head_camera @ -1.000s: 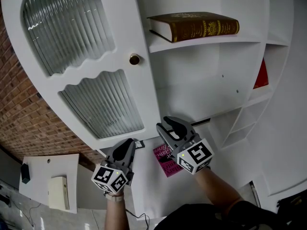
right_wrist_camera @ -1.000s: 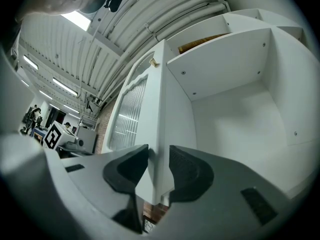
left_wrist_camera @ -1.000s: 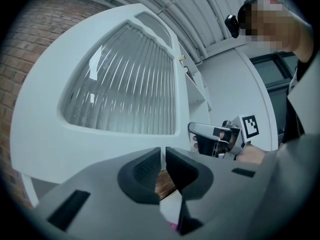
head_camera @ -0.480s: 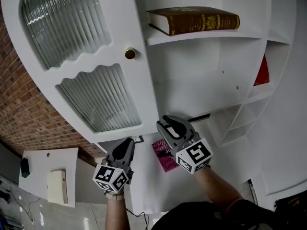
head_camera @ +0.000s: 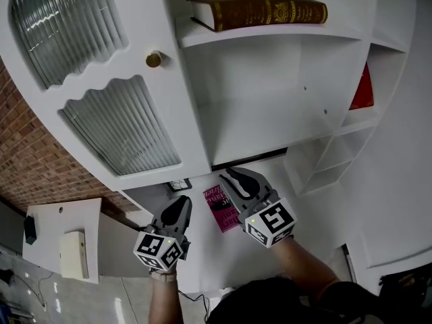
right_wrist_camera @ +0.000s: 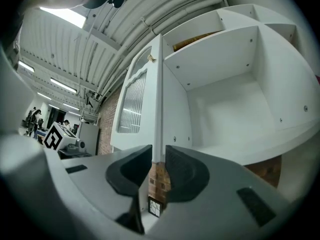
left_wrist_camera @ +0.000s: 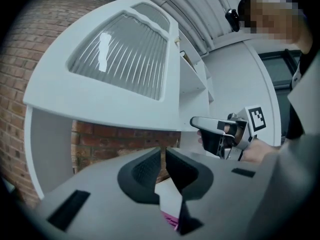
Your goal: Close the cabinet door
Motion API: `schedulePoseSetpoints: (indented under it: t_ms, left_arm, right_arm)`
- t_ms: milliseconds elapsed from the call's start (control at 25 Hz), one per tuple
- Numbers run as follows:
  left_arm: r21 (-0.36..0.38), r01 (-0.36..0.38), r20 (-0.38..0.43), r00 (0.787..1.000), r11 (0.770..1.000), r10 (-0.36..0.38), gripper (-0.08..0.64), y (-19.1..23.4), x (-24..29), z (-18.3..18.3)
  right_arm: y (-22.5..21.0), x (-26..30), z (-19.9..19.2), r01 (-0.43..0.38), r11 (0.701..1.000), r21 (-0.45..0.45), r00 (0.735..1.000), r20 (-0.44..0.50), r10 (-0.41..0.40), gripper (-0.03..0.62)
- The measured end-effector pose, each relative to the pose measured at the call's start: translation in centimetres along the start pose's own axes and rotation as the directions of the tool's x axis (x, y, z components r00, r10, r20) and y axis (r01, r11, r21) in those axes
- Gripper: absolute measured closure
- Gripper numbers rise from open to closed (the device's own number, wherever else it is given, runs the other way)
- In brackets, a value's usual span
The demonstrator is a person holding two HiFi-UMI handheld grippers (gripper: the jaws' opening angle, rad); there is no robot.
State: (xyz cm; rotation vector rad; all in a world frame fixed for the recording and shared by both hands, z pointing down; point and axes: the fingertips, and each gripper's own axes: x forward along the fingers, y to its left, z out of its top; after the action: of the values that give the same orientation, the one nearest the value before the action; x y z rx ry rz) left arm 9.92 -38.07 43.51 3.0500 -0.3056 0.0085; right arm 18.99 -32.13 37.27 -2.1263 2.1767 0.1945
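The cabinet door (head_camera: 179,113), white with two ribbed glass panes, stands swung wide open at the left of the cabinet (head_camera: 270,113). Its long axis is upright, and its free edge and brass knob (head_camera: 154,59) are turned toward the person. Both grippers hang low, under the door's bottom edge and well short of touching it, so the door lies above and ahead of them. The left gripper (head_camera: 183,201) sits under the glass-and-knob face, the side a closing push would have to come from. It looks the nearer and better placed of the two. Its jaws are drawn in to a thin slit with nothing between them. The right gripper (head_camera: 231,174) is just beside it on the shelf side, pointing straight at the door's edge, which shows far off through its gap. Its jaws have just been closing and now stand a narrow way apart, gripping nothing. To shut the door, a gripper would likely need to rise to that face and press it rightward toward the shelves. A book (head_camera: 260,11) lies on the top one.
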Motion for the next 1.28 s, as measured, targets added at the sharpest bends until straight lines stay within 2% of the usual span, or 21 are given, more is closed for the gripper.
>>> schedulePoseSetpoints:
  t_ms: [200, 400, 760, 1000, 1280]
  left_arm:
    - [-0.009, -0.005, -0.016, 1.0, 1.0, 0.004, 0.529, -1.9, 0.7, -2.2]
    - [-0.052, 0.024, -0.046, 0.999, 0.998, -0.027, 0.547, -3.9, 1.7, -5.0]
    - [-0.11, 0.093, -0.121, 0.987, 0.99, -0.106, 0.551, -8.2, 4.5, -10.7]
    - [-0.077, 0.142, -0.154, 0.976, 0.987, -0.152, 0.551, -11.1, 6.3, -13.0]
    - [-0.074, 0.149, -0.15, 0.976, 0.986, -0.159, 0.551, -12.9, 7.5, -13.9]
  right_arm:
    - [-0.1, -2.4, -2.5, 0.012, 1.0, 0.011, 0.998, -0.055, -0.011, 0.523]
    - [-0.6, -4.8, -5.4, 0.028, 1.0, 0.002, 0.992, -0.124, -0.027, 0.54]
    - [-3.3, -9.5, -10.6, 0.066, 0.996, 0.053, 0.971, -0.233, -0.052, 0.552]
    - [-4.6, -12.6, -13.8, 0.09, 0.992, 0.093, 0.958, -0.279, -0.061, 0.554]
    - [-5.1, -15.6, -15.9, 0.111, 0.989, 0.101, 0.946, -0.316, -0.074, 0.554]
